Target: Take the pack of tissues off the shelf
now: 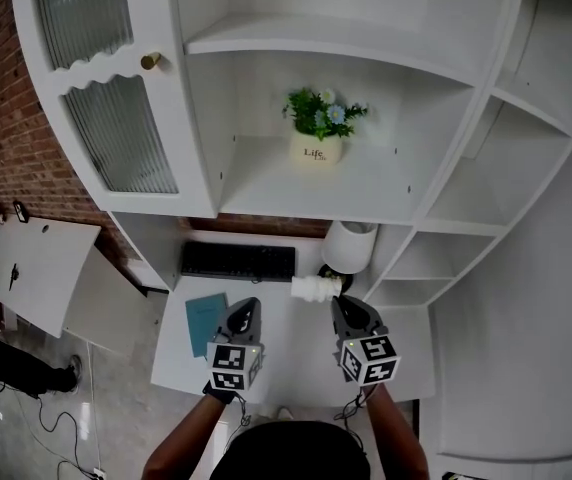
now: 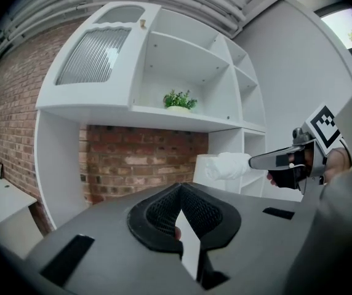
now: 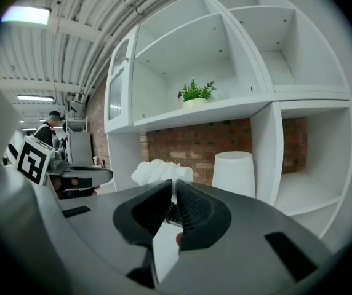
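Two handheld grippers, both over the white desk [image 1: 296,353].

- We record the left gripper [image 1: 249,308] with its jaws together at the tips and nothing between them.
- We record the right gripper [image 1: 337,302] with its jaws nearly together, clamped on one end of the white pack of tissues [image 1: 315,288]. The pack sticks out beyond the tips. It is off the shelf and held in the air above the desk. In the head view it sits just right of the black keyboard [image 1: 237,261] and in front of the white cylindrical container [image 1: 349,245].
- One teal flat booklet [image 1: 205,320] lies on the desk, left of the left gripper.
- One white shelf unit [image 1: 366,183] stands above the desk. On its middle shelf we note a green plant in a cream pot [image 1: 317,128].
- One ribbed-glass cabinet door [image 1: 116,138] closes the unit's left section.
- One red brick wall [image 1: 6,138] stands behind and to the left.
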Tool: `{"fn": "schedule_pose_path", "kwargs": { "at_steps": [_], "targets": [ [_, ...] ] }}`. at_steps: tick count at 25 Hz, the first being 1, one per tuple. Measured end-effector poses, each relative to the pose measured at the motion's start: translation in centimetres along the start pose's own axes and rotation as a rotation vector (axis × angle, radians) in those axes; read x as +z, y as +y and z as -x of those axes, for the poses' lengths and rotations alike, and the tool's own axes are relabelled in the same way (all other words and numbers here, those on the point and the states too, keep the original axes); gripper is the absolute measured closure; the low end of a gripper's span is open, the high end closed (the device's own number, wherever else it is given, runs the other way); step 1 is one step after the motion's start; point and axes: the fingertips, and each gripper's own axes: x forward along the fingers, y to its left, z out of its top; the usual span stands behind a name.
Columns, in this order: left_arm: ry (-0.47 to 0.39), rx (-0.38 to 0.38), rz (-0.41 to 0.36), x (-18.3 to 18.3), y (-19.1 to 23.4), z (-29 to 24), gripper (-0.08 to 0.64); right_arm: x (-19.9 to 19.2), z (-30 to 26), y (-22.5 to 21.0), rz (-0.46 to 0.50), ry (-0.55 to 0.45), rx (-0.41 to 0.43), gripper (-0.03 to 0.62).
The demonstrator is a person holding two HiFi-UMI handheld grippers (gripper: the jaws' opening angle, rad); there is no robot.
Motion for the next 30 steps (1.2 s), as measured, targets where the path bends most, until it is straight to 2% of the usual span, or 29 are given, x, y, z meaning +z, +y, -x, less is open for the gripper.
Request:
{"fn": "schedule_pose_path", "kwargs": {
  "at_steps": [5,9,30],
  "targets": [
    [0.023,0.006,-0.001,-2.3,-0.3,-0.1,0.545,-2.3,0.0,0.4,-0.025,0.017,0.034,0.566],
    [0.059,0.008,0.012,-4.6,-0.5,-0.2,0.545,-4.4,-0.3,0.5,-0.005,0.058,0.027,0.566],
    [0.225,0.014,0.039,-13.0,-0.6,-1.3,0.545,-14.5,-2.5,1.5,-0.039,0.227,0.005,0.566]
  ]
}}
